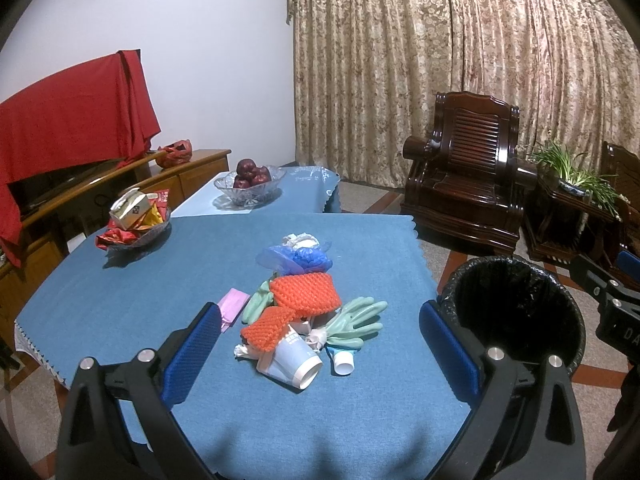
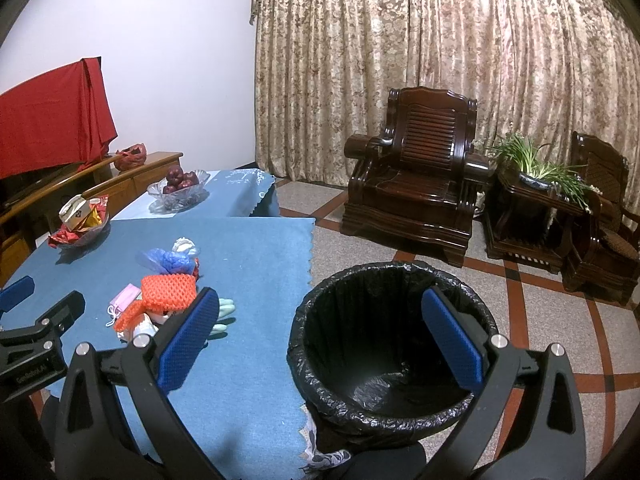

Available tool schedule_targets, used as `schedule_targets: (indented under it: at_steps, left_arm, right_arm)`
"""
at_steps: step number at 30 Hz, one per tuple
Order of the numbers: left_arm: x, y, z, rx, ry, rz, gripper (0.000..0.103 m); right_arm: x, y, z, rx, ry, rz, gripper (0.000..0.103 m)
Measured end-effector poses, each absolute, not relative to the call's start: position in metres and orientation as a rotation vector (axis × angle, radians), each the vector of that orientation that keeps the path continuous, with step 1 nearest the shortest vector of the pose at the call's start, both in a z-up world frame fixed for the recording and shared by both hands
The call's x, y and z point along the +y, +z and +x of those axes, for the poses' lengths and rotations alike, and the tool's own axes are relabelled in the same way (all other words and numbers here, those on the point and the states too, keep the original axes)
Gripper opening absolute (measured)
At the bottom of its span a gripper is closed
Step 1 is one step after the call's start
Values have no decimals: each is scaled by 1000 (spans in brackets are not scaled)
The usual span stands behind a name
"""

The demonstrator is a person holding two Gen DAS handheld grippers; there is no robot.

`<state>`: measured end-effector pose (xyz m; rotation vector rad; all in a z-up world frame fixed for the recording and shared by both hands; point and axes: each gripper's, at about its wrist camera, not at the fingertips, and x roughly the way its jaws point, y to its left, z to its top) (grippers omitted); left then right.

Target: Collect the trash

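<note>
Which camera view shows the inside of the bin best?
The right wrist view: the bin sits near the centre, its bottom showing through the open rim. The left wrist view shows it off to the side, its inside dark.

Left wrist view sits above the near edge of the blue-clothed table (image 1: 120,300), looking forward and down between its own two blue-padded fingers; mixed litter pile (image 1: 304,312) close at 12 o'clock, round bin lined with a black bag (image 1: 516,304) at 2 o'clock. Right wrist view sits further right, over the same bin (image 2: 392,344), close at 12 o'clock; table (image 2: 256,280) and pile (image 2: 168,300) at 10 o'clock. Both share the dark carved wooden armchair (image 1: 472,184) (image 2: 416,176) and patterned beige curtain (image 1: 440,60) (image 2: 440,48) far behind.
</note>
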<state>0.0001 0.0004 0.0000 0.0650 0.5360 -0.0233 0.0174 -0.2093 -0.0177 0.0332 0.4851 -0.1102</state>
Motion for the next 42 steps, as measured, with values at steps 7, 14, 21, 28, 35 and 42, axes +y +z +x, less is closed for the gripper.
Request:
schedule_targets:
  at_steps: [7,14,21,28,35,42]
  left_arm:
    - [0,0,0,537,-24,65,97]
    - [0,0,0,538,-24,64,97]
    - [0,0,0,539,-24,63,97]
    - [2,-5,-1,543,-23,61,97]
    - [19,-25,14,539,5,45,97]
    - [56,-43,27,539,83,28,97]
  right_arm:
    - [-209,-18,18,486,-111,33,98]
    - [-209,-19,19,486,-111,33,98]
    - [-208,-19,19,488,-110,33,98]
    - [-208,-20,22,491,-99,30,98]
    - [-196,-36,39,501,-61,20,98]
    - [-173,-52,63,523,1,10,98]
